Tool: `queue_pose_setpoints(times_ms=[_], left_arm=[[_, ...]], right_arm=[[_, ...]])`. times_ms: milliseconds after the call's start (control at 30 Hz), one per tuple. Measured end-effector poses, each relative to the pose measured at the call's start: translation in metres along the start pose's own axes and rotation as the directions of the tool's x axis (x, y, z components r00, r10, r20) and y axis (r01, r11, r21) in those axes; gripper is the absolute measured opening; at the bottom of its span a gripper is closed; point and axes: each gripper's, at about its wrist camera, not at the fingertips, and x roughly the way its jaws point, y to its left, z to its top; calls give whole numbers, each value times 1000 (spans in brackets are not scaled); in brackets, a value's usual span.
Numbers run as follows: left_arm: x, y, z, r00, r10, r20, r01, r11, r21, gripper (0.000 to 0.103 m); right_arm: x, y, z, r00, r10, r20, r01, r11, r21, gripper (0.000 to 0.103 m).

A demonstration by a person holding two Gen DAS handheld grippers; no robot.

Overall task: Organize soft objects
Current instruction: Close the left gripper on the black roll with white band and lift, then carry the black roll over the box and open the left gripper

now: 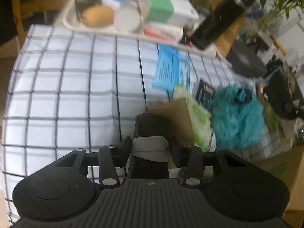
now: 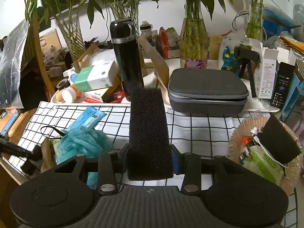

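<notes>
Foam block stands lengthwise forward from right hand-held gripper.

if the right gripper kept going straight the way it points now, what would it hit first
Probably the checked cloth on the table, since the right gripper tilts downward. The black foam block it grips leads; beyond stands the black flask. Depth is unclear.

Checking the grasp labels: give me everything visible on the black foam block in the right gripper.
The foam block is a long rectangular piece of black, coarse, open-pored sponge. It stands lengthwise along the right gripper, its far end pointing toward the black flask. The gripper's pads press on its two sides near the lower end, held above the checked cloth. No dents or tears show, and nothing else is seen touching it. Its underside is hidden.
</notes>
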Motion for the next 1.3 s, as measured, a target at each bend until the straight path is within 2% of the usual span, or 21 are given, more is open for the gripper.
queue_pose_setpoints(times_ms=[233,600,767,967,1300], left_arm=[[-34,-8,4,988,54,147,-57,998,19,42],[-89,-35,-3,947,62,316,-87,994,65,42],[-115,-46,-9,932,59,358,-94,992,80,42],[-143,-61,-16,923,35,383,-74,993,88,42],[-171,-94,-38,925,-55,377,5,991,133,42]], right_arm=[[-11,3,-3,999,-49,8,49,999,17,45],[-33,15,-12,990,-137,25,136,991,16,45],[-45,17,-17,989,-145,40,145,989,17,45],[-62,19,-20,989,-129,74,127,991,31,45],[-98,38,-30,987,-72,141,69,997,26,45]])
